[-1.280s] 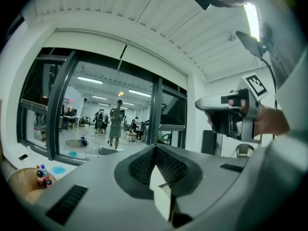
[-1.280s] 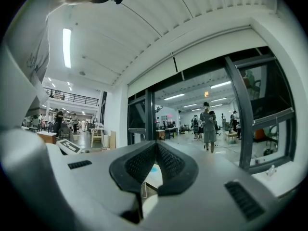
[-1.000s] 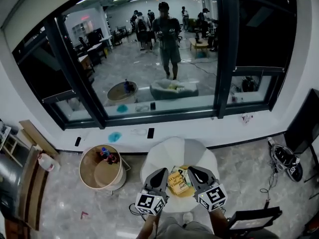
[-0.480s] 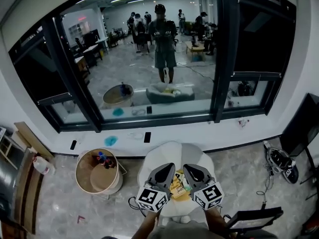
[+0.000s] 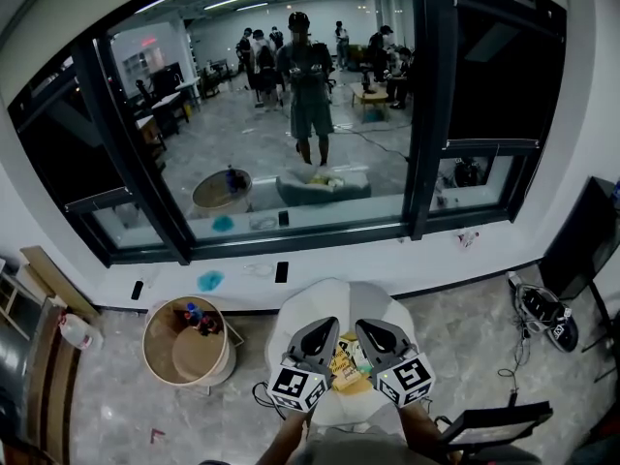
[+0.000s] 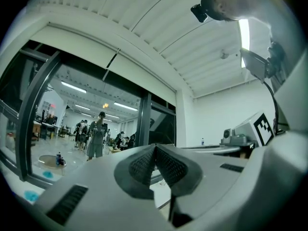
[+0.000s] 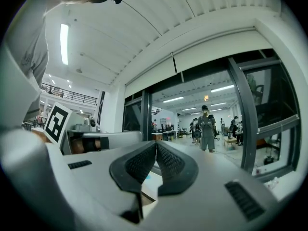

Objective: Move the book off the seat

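Work on the task is not done yet. The book (image 5: 345, 364) lies on the seat (image 5: 329, 298), just below and between the left claw (image 5: 326, 325) and the right claw (image 5: 367, 325). Both claws are shut tight and hold nothing. A claw likely has to open, grab the book and carry it off.
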Motion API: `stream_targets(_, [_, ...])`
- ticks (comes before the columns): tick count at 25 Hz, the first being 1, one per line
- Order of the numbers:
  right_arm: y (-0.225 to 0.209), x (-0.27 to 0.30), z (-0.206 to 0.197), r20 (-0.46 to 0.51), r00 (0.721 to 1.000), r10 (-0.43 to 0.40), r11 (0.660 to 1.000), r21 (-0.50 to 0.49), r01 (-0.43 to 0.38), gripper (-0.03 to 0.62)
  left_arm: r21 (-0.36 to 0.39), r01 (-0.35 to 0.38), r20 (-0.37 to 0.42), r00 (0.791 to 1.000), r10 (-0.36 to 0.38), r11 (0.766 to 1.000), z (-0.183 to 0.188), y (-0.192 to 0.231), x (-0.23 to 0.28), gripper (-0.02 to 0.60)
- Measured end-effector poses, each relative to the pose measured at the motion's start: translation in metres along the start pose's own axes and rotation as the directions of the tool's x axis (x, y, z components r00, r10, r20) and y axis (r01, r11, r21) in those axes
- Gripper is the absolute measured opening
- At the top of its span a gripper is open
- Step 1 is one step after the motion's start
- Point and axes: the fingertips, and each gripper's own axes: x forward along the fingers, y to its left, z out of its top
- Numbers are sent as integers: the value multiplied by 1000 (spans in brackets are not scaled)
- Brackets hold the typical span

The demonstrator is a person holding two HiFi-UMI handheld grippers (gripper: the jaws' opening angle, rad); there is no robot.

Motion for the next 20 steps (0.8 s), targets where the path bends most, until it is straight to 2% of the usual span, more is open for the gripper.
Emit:
stream_targets(6, [-6, 7, -1, 4, 1000, -24, 1000, -5, 24, 20, 11, -29, -4, 1000, 29, 1000, -3, 11, 5, 11])
stream_targets(7, [-9, 8, -3, 4, 999, -39, 999, -9, 39, 77, 11, -36, -5, 999, 36, 999, -4, 13, 5, 24])
stream_targets(8, [-12, 9, -5, 0, 999, -54, 998, -13, 54, 220, 8, -39, -6, 999, 39, 999, -5, 14, 5, 79])
stream_targets(9, [-15, 10, -5, -8, 998, -69, 998, -15, 69, 263, 4, -38, -7, 999, 38, 999, -6, 15, 6, 166])
stream_targets(10, [-18, 10, -4, -13, 996, -83, 996, -17, 83, 270, 0, -36, -10, 999, 36, 999, -6, 16, 7, 209])
stream_targets(11, [-21, 10, -3, -16, 996, -93, 996, -16, 93, 272, 0, -33, -17, 999, 33, 999, -8, 16, 8, 216])
stream_targets(20, [-26, 13, -17, -38, 994, -101, 995, 25, 101, 272, 1, -24, -40, 999, 24, 1000, -21, 19, 14, 218])
